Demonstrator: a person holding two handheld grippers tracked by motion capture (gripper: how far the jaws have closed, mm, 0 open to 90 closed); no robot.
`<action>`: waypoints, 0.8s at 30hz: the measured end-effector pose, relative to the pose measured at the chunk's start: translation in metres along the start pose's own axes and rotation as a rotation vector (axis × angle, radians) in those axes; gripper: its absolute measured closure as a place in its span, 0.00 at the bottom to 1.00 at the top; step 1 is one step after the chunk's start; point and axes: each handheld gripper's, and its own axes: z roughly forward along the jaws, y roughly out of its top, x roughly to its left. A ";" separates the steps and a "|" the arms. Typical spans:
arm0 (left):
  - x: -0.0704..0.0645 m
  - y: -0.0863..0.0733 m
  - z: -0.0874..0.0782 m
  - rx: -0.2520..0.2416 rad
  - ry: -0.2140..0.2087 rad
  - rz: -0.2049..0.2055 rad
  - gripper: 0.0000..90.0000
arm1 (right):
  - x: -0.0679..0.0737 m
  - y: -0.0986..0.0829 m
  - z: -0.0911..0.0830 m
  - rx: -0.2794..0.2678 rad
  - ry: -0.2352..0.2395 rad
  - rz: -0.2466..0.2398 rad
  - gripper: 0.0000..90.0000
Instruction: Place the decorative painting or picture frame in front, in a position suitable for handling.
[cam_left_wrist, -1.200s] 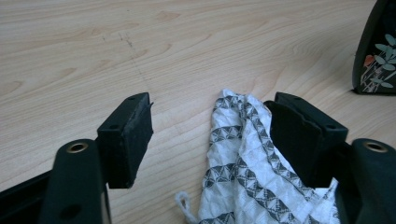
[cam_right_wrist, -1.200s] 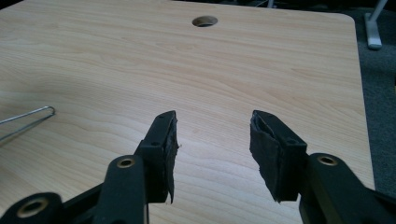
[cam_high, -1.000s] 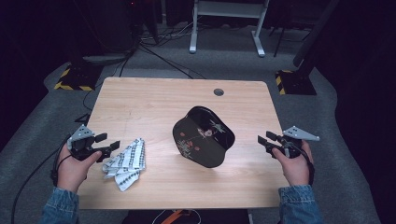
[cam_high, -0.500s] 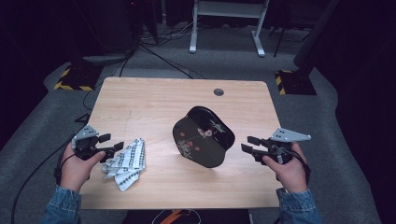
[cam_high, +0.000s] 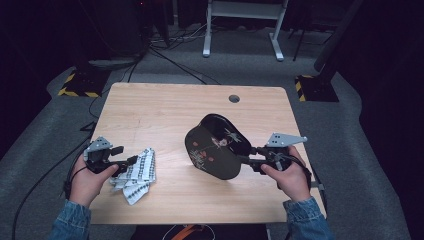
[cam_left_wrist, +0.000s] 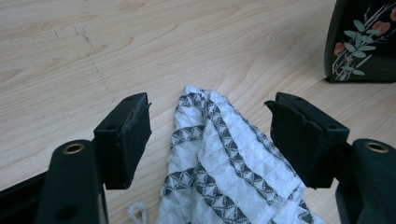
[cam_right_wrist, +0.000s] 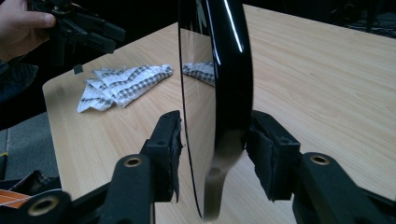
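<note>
A black lacquered tray (cam_high: 215, 147) with a painted flower pattern stands on its edge in the middle of the wooden table (cam_high: 165, 110). My right gripper (cam_high: 252, 157) is open at its right rim. In the right gripper view the jaws straddle the tray (cam_right_wrist: 224, 70), the pads close to both faces. A crumpled white cloth (cam_high: 135, 170) with a grey pattern lies at the front left. My left gripper (cam_high: 125, 156) is open just over it. The cloth (cam_left_wrist: 224, 163) lies between those jaws (cam_left_wrist: 210, 140) in the left gripper view, and the tray (cam_left_wrist: 364, 42) shows at the top right.
A round cable hole (cam_high: 234, 98) sits near the table's far edge. Cables, a white desk frame (cam_high: 242, 30) and yellow-black striped bases (cam_high: 77, 90) are on the floor beyond. The right gripper view also shows the cloth (cam_right_wrist: 123, 81) and the left gripper (cam_right_wrist: 79, 28) farther off.
My right gripper has moved left from the table's right edge up to the tray's rim. My left gripper has shifted slightly right, onto the cloth's edge. The tray and cloth have not moved.
</note>
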 end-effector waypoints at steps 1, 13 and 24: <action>-0.001 0.000 0.001 0.002 0.002 -0.001 0.33 | -0.001 0.001 0.002 0.001 0.006 0.002 0.66; -0.009 -0.002 0.015 0.077 -0.008 0.002 0.27 | -0.004 0.012 0.014 -0.007 0.052 -0.003 0.88; -0.029 0.007 0.062 0.165 0.088 0.038 0.29 | -0.002 0.014 0.016 0.002 0.062 -0.021 0.90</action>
